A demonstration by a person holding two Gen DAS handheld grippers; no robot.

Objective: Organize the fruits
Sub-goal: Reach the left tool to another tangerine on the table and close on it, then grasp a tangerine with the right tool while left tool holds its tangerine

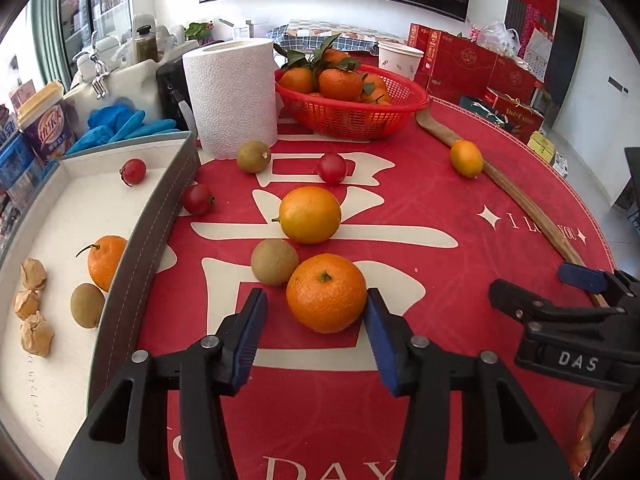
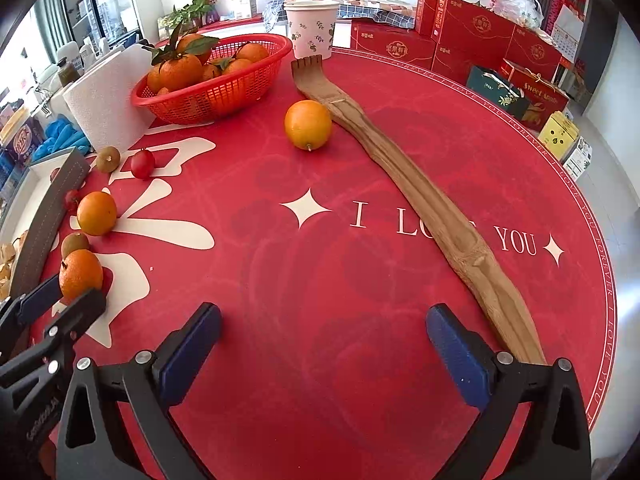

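I see the dimpled, round mandarin (image 1: 326,293) on the red mat (image 1: 440,208) between my left gripper's (image 1: 314,312) ribbed blue pads (image 1: 376,320); right pad touching, left apart.

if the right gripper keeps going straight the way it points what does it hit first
Probably just the red tablecloth: nothing lies between the open jaws of the right gripper. The wooden back scratcher passes just to its right.
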